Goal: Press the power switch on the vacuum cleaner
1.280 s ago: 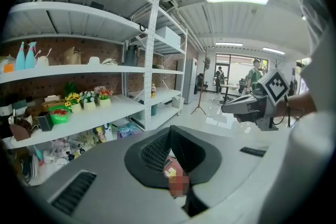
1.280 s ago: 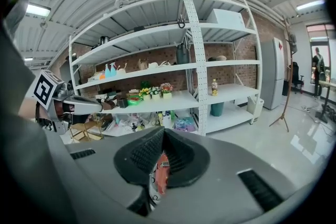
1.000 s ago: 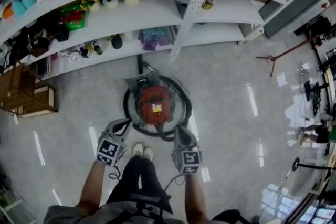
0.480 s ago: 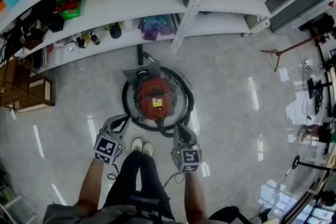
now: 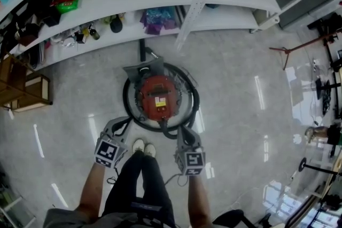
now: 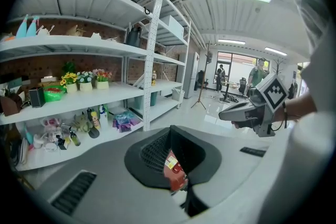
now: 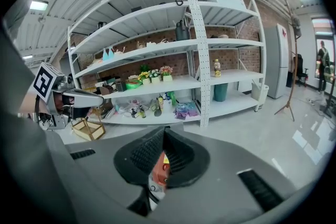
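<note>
A white shelving unit [image 5: 160, 2] crowded with small goods curves across the top of the head view above a pale, glossy floor [image 5: 240, 115]. On that floor, just ahead of the person's shoes [image 5: 144, 149], stands the red vacuum cleaner [image 5: 158, 99], ringed by its black hose [image 5: 126, 107]. The left gripper [image 5: 123, 124] and the right gripper [image 5: 182, 131] hover over its near edge, one on either side — each with jaws drawn together on nothing, only a sliver of the red body showing through the slit.
</note>
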Demonstrator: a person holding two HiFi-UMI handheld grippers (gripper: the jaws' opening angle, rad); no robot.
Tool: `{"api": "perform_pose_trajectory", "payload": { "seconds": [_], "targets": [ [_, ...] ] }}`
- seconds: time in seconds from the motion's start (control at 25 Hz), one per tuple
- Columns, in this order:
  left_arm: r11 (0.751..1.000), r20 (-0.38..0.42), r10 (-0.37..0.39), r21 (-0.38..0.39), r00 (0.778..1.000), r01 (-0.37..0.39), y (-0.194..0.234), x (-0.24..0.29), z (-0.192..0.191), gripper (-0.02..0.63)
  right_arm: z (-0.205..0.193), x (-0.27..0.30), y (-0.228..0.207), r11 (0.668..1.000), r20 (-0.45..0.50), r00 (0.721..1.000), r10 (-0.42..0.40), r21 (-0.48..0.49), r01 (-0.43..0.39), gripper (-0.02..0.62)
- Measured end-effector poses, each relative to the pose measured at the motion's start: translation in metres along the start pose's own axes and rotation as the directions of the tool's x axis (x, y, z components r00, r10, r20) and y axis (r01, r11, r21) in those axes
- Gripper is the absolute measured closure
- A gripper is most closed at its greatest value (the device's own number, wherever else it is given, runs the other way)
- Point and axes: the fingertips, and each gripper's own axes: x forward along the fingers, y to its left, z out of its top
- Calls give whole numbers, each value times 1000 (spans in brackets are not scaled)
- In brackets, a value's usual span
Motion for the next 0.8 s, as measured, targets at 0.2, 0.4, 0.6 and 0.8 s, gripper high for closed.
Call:
{"api": "perform_pose_trajectory", "payload": {
  "seconds": [0.2, 0.4, 0.6, 0.8],
  "targets": [
    [1000, -12, -1, -7, 1000, 1, 5, 11, -24, 600, -14, 15, -1, 1000, -6, 1000, 7, 10, -7, 583],
    [1000, -28, -2, -24, 1000, 1, 13, 21, -47, 600, -36, 31, -3, 1000, -21, 1000, 12, 15, -12, 583],
    [998, -58, -4, -58, 998, 1, 14, 29, -76, 600, -57, 44, -2, 999, -36, 999, 19, 35, -18, 583],
    [997, -78, -16, -80, 997, 9, 14, 38, -100, 600, -80, 58, -4, 999, -56, 998, 25, 32, -23, 583]
  ]
}}
